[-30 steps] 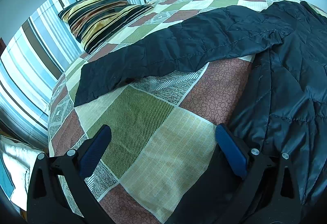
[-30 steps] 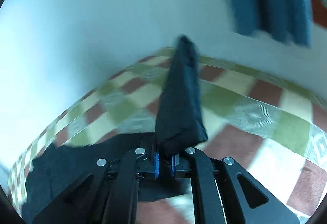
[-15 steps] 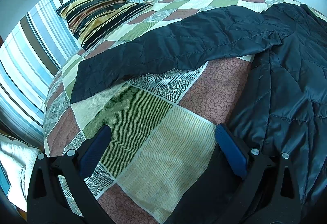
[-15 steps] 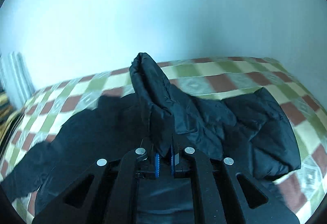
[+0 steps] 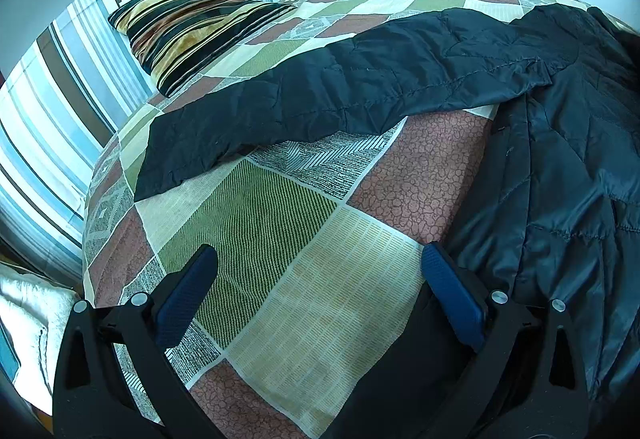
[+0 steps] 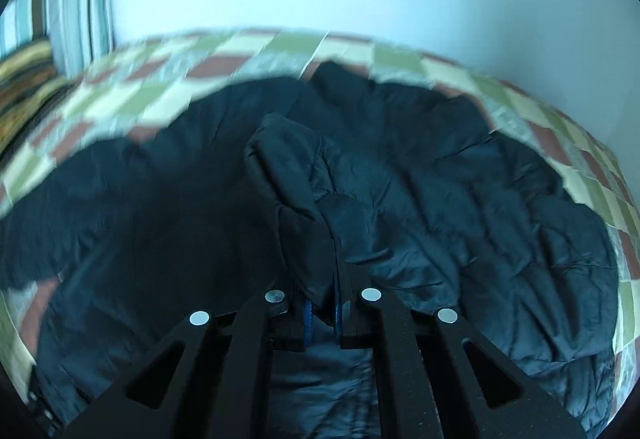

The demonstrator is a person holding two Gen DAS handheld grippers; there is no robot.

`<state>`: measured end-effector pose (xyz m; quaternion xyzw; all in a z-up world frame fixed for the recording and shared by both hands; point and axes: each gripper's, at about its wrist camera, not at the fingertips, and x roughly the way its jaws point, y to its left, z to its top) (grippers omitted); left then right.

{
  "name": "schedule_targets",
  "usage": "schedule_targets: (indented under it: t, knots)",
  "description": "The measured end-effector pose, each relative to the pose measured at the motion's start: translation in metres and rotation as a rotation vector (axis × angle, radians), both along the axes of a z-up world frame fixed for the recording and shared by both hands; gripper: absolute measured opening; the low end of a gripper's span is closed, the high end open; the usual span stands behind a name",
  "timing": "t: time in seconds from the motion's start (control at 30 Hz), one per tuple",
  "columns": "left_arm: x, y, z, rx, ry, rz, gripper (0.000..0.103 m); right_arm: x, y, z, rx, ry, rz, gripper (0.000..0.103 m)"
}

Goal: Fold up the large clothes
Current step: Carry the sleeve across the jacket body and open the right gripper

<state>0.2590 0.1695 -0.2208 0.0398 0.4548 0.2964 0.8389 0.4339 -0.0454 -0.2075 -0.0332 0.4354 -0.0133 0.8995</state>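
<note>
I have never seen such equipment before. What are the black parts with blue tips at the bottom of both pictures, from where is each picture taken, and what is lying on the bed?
There is no robot here. A person holds a hand tool with two fingers in each hand, and a wide-angle camera on each tool looks forward along its fingers. That is why the pictures look round and bent.

The left picture is from the left gripper. Its blue-padded fingers stand wide apart and hold nothing, above a bed with a checked cover. A black jacket lies there, one sleeve stretched toward a striped pillow.

The right picture, which is blurred, is from the right gripper. Its fingers are shut on a fold of the same jacket, probably the other sleeve, held over the jacket's body.
</note>
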Motion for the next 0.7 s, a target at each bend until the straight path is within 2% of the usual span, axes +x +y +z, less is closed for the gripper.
schedule_targets:
  t: [0.1, 0.33, 0.37, 0.43, 0.5, 0.6, 0.7]
  knots:
    - [0.001, 0.001, -0.001, -0.002, 0.003, 0.000, 0.101, 0.003, 0.006, -0.012, -0.023, 0.047, 0.017, 0.007]
    - [0.001, 0.001, -0.001, 0.003, 0.005, -0.001, 0.101, -0.005, 0.014, -0.009, -0.029, 0.055, 0.074, 0.013]
    - [0.001, 0.001, -0.001, 0.006, 0.006, -0.001, 0.101, -0.008, 0.017, -0.009, -0.027, 0.060, 0.099, 0.017]
    - [0.001, 0.000, -0.001, 0.009, 0.006, 0.000, 0.101, -0.015, 0.020, -0.005, 0.005, 0.064, 0.153, 0.031]
    - [0.000, 0.000, -0.001, 0.010, 0.006, 0.000, 0.101, -0.023, 0.022, 0.001, 0.068, 0.070, 0.211, 0.052]
    - [0.000, 0.000, -0.001, 0.007, 0.006, 0.000, 0.101, -0.043, 0.016, 0.021, 0.127, 0.036, 0.263, 0.053]
    - [0.000, 0.000, -0.001, 0.008, 0.006, 0.000, 0.101, -0.062, -0.017, 0.048, 0.125, -0.051, 0.208, 0.053]
